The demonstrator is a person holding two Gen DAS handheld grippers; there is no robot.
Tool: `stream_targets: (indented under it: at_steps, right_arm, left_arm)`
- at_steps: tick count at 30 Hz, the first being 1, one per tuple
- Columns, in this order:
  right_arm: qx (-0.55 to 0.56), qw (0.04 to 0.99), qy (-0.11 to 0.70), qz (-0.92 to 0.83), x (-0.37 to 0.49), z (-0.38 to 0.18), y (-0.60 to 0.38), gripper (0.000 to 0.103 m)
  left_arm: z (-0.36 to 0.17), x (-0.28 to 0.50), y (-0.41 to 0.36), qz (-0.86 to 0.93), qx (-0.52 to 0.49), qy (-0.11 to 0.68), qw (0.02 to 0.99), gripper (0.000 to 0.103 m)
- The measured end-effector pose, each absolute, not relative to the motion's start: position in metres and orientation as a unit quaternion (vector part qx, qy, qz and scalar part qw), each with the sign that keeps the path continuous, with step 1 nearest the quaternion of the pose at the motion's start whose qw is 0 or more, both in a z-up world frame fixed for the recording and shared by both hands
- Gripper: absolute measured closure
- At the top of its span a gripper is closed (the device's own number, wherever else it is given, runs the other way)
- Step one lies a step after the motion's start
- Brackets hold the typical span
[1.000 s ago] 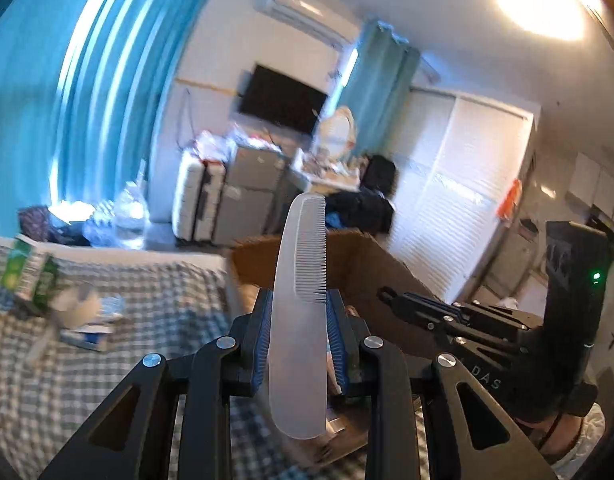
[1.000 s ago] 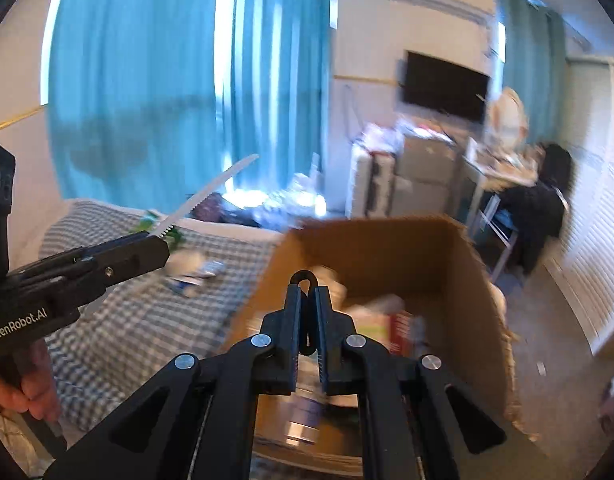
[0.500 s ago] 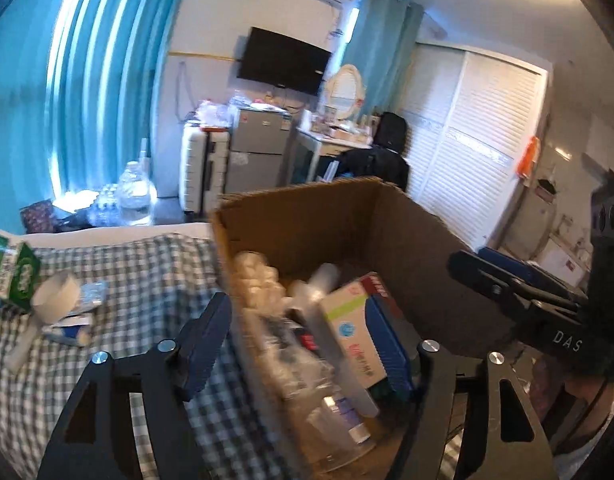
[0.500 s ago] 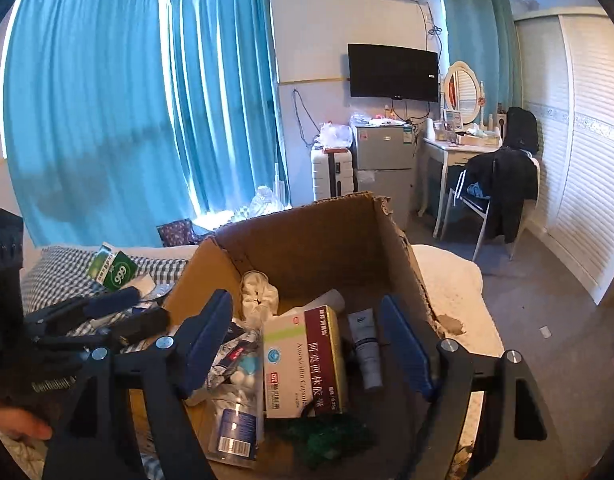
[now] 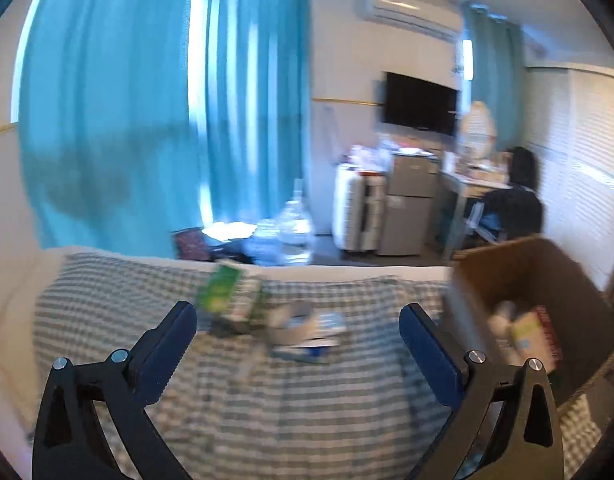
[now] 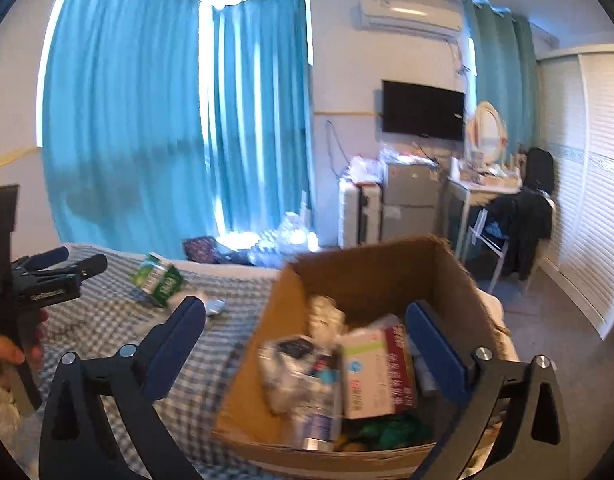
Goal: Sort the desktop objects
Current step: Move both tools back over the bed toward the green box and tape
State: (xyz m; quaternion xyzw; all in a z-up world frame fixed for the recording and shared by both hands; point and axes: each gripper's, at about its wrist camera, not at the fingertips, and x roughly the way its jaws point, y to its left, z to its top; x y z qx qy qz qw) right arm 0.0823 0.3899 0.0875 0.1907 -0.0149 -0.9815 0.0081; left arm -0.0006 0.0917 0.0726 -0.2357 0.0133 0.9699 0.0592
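My left gripper (image 5: 298, 316) has its jaws opening wide with nothing between them. It faces the checked bedcover (image 5: 267, 408), where a green carton (image 5: 227, 296), a white roll (image 5: 289, 322) and a blue-and-white packet (image 5: 319, 344) lie blurred beyond its tips. My right gripper (image 6: 305, 310) is also opening and empty, over the near side of the cardboard box (image 6: 371, 268). Inside lie a red-and-white medicine box (image 6: 379, 368), clear bags (image 6: 295, 368) and something green (image 6: 387, 432). The right wrist view shows the left gripper (image 6: 83, 261) at far left, held by a hand (image 6: 7, 354).
The cardboard box (image 5: 547, 280) stands at the bed's right end. Past the far edge are water bottles (image 5: 291, 232), blue curtains, a small fridge (image 6: 407, 204) and a dressing table with a chair (image 6: 515, 216). The bed's white edge runs along the left.
Both grippers went from shut to wide open. The white comb has left the left jaws. The left gripper swung away from the box toward the items on the bedcover.
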Motion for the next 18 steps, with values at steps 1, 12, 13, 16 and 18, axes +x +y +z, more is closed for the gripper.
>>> stream_targets:
  at_steps: [1, 12, 13, 16, 18]
  right_arm:
    - [0.186, 0.013, -0.015, -0.982, 0.084, 0.089, 0.384, 0.0]
    - [0.173, 0.061, 0.024, -0.983, 0.059, 0.072, 0.279, 0.0]
    - [0.181, 0.065, 0.035, -0.981, 0.052, 0.065, 0.267, 0.0]
    - [0.198, 0.083, 0.062, -0.975, 0.027, 0.043, 0.237, 0.0]
    - [0.21, 0.085, 0.072, -0.971, 0.009, 0.027, 0.224, 0.0]
  left_arm:
    - [0.072, -0.001, 0.078, 0.971, -0.235, 0.012, 0.043, 0.0]
    - [0.004, -0.024, 0.01, 0.967, -0.253, 0.016, -0.021, 0.0]
    - [-0.003, -0.03, 0.011, 0.965, -0.26, 0.02, -0.022, 0.0]
    - [-0.022, -0.045, 0.016, 0.962, -0.27, 0.031, -0.015, 0.0]
    - [-0.035, -0.058, 0.022, 0.96, -0.275, 0.04, -0.014, 0.0]
